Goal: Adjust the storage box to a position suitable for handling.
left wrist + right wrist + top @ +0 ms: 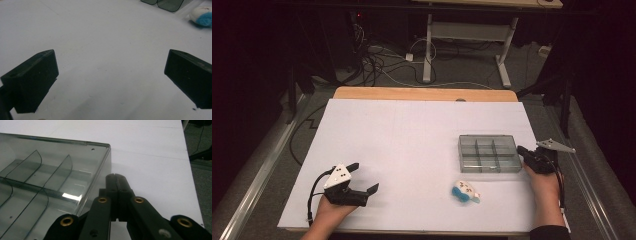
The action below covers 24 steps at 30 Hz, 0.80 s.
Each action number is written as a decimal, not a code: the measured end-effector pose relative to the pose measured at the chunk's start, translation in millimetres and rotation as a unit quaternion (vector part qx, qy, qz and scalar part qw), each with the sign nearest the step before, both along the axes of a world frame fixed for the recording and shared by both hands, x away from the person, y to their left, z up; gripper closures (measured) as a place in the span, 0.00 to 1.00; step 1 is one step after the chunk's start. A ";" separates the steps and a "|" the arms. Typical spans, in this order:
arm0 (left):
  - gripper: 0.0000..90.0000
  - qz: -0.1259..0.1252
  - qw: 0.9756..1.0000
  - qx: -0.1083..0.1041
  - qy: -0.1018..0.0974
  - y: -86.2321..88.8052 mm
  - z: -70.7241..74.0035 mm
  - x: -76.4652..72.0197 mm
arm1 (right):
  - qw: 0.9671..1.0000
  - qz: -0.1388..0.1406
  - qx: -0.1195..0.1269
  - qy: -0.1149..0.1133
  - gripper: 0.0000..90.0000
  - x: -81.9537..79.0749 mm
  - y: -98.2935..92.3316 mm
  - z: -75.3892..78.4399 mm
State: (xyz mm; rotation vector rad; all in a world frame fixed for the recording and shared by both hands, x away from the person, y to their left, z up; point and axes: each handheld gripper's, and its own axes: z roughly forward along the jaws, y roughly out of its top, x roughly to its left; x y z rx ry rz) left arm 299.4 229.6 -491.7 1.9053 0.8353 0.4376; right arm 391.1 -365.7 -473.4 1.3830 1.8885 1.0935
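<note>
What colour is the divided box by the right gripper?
Clear smoky grey plastic box, see-through to its dividers; the right gripper view shows it best.

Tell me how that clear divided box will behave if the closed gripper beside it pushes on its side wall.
The divided box looks like thin, rigid clear plastic with empty compartments, so it is probably light and would slide on the smooth white table rather than resist. It sits low and flat, so tipping seems unlikely. Because the right hand-held gripper sits near a corner, a push there may rotate it.

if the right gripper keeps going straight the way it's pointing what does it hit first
Most likely the clear divided box. The right gripper, fingers shut, sits right beside the box's near side wall and points along it. Whether it already touches that wall or would slide past onto the bare white table is hard to tell.
</note>
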 end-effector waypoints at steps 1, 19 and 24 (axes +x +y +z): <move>0.00 0.000 1.000 0.001 0.000 0.1 0.1 0.2 | 1.000 0.000 0.000 0.000 1.00 0.0 0.0 0.0; 0.00 -0.001 1.000 0.001 0.000 0.2 0.1 0.3 | 0.999 0.041 -0.004 0.013 1.00 -2.5 23.5 0.0; 0.00 -0.001 1.000 0.001 0.000 0.2 0.1 0.3 | 0.998 0.066 -0.008 0.016 1.00 -4.4 38.8 1.5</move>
